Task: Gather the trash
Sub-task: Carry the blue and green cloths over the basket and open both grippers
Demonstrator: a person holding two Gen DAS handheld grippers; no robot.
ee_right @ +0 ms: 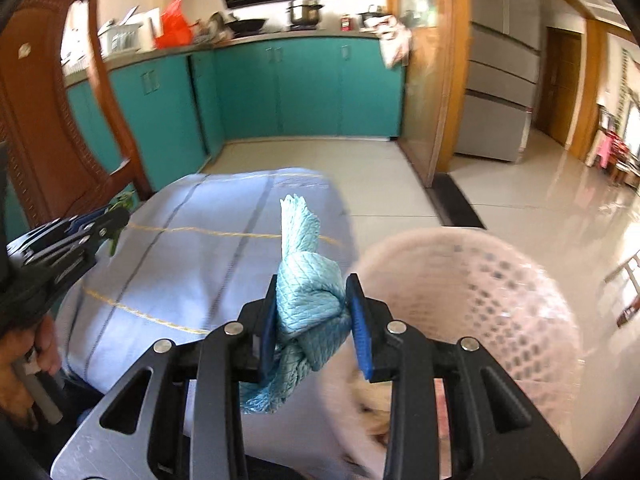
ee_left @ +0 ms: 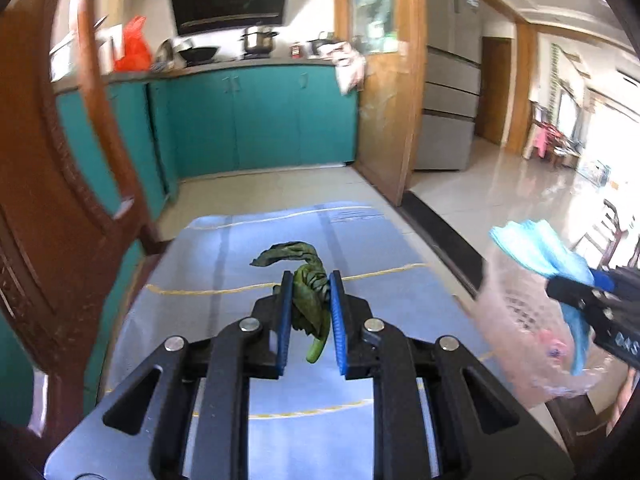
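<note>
My left gripper (ee_left: 311,280) is shut on a wilted green vegetable leaf (ee_left: 310,308), held up above the table's pale blue cover (ee_left: 224,264). The leaf's stem hangs down between the blue pads. My right gripper (ee_right: 313,284) is shut on a crumpled light blue cloth (ee_right: 308,300), beside and just left of a pink mesh basket (ee_right: 460,240). In the left wrist view, the right gripper (ee_left: 560,286) shows at the right edge with the blue cloth (ee_left: 536,248) over the basket (ee_left: 516,312). In the right wrist view, the left gripper (ee_right: 116,216) shows at the left with the leaf (ee_right: 120,202).
A carved brown wooden chair (ee_right: 48,120) stands at the table's left. Teal kitchen cabinets (ee_left: 256,120) line the far wall, a wooden door frame (ee_left: 384,120) and a grey fridge (ee_left: 452,100) stand to the right. A hand (ee_right: 24,360) grips the left tool's handle.
</note>
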